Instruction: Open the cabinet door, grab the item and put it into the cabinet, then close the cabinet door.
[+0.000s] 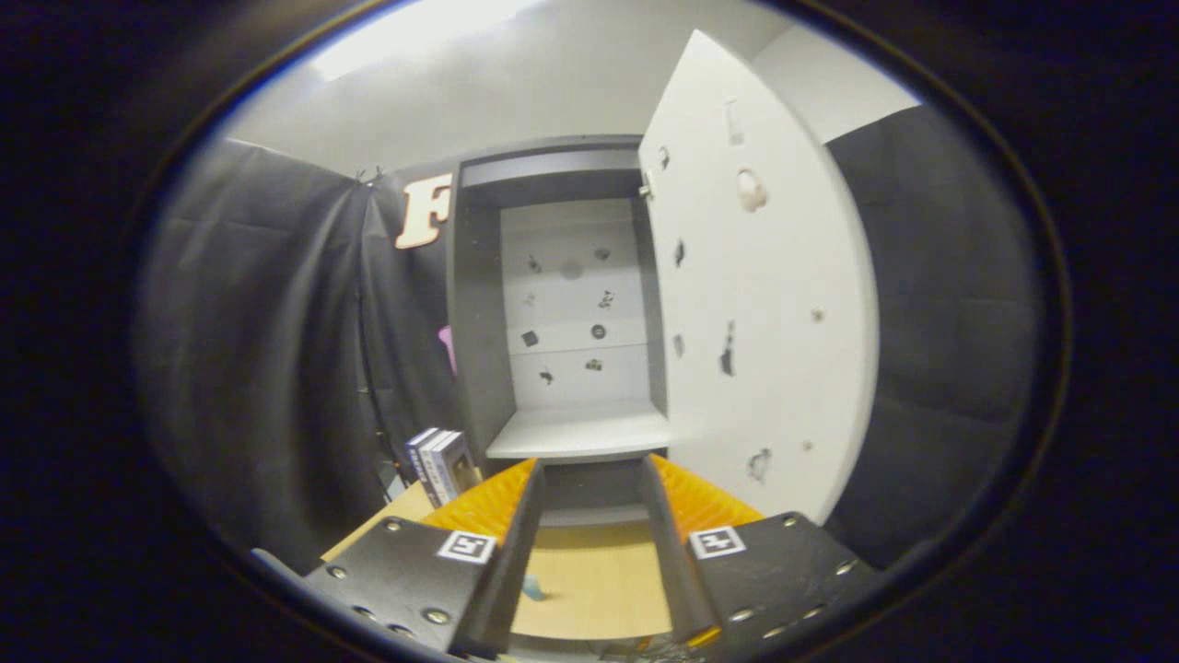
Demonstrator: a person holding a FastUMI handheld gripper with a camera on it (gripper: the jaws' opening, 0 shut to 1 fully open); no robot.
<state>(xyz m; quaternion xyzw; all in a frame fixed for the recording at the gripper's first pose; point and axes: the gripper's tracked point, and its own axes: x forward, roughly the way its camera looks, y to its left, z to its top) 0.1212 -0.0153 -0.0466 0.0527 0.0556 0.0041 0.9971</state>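
The gripper (589,474) points straight at the cabinet (479,313), its 2 fingers (502,502) spread apart with nothing between them but bare wooden tabletop (589,580) and the cabinet's lower front edge. Each finger carries 1 square black-and-white marker on its top. The cabinet door (764,304) stands swung wide open on the right, its inner face dotted with small stickers, a pinkish one near the top. Inside, the cabinet shows a pale back panel (571,304) with more small stickers, and a light shelf (580,433) just beyond the fingertips with nothing resting on it. The item to be stored appears to be the small box (442,465) with a dark, blue-toned side, standing upright on the table just beside the cabinet's left wall and just ahead of the left finger, apart from both fingers. A tiny bluish scrap (532,587) lies on the tabletop between the fingers, close to the left one; what it is cannot be told. Dark cloth hangs to the left and right of the cabinet.
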